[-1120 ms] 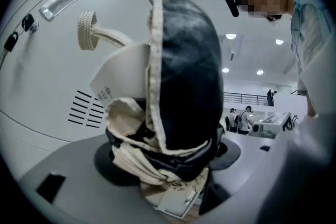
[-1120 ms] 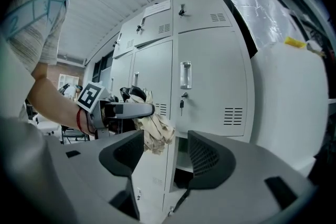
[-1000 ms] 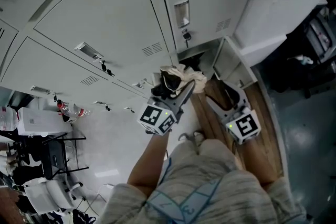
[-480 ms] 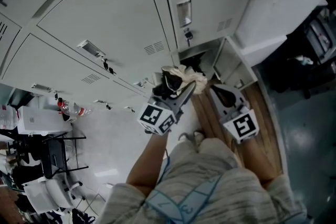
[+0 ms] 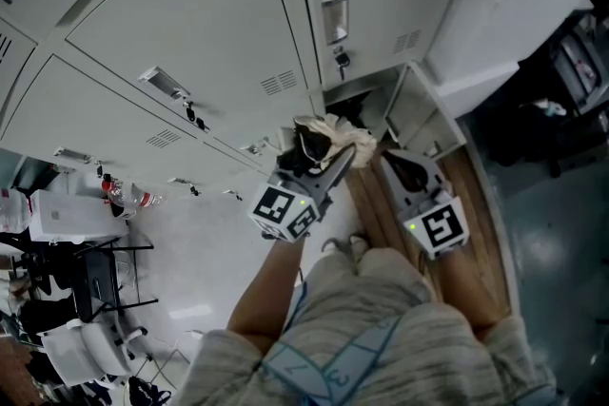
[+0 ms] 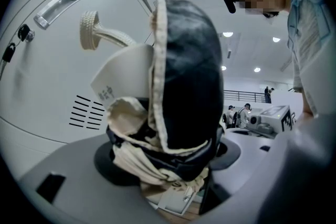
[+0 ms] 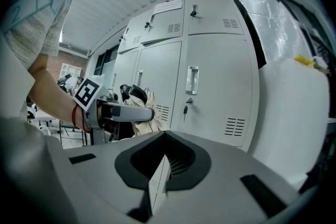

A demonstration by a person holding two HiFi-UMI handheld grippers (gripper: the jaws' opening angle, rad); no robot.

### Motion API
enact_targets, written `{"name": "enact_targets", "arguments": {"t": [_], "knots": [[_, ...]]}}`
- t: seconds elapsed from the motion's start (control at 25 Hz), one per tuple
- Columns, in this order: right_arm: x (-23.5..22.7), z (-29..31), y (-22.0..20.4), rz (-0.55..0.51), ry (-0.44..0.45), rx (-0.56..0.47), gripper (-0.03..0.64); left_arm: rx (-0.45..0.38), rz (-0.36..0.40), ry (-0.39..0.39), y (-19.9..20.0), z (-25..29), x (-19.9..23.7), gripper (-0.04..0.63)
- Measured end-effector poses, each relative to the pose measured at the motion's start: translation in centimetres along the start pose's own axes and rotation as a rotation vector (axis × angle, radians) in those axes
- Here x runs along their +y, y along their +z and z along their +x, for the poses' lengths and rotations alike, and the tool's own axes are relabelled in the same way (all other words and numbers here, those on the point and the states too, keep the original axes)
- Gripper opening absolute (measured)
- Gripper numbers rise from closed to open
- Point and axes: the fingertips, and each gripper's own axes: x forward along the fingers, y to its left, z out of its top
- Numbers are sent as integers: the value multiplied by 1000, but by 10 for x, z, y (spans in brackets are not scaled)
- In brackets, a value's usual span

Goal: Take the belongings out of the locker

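We find the belongings, a bundle (image 6: pixel 178 86) of cream cloth around a black piece edged in cream, pinched between the spread jaws of the left gripper (image 6: pixel 168 159). They are held level in front of the locker doors. A white tag (image 6: pixel 107 93) at nine o'clock on the bundle carries a few dark printed characters, too small for us to read. A cream cord (image 6: pixel 93 30) loops out at ten o'clock. Only the left gripper view shows the tag and cord, and it also shows small figures by a railing (image 6: pixel 252 96) far off at three o'clock. In the head view the open locker compartment (image 5: pixel 364 102) lies at one o'clock of the bundle, close to it. Its inside is dark, so we cannot tell what it holds, and its door (image 5: pixel 421 114) is swung out at three o'clock. The right gripper (image 7: pixel 161 165) has its jaws pressed together on nothing, and in the head view it sits at four o'clock of the bundle. Each gripper bears a cube (image 5: pixel 285 212) with black-and-white square markers. Only the right gripper view shows a paper sheet (image 7: pixel 168 6) on an upper door at twelve o'clock, its print unreadable. Below that, a key (image 7: pixel 185 109) hangs in a lock.
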Motion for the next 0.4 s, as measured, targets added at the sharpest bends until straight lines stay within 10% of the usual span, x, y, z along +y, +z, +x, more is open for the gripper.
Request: {"name": "enact_targets", "arguments": {"t": [0.4], "knots": [[4, -1, 7, 5, -5, -23, 3, -1, -4, 0, 1, -1, -1, 339]]}}
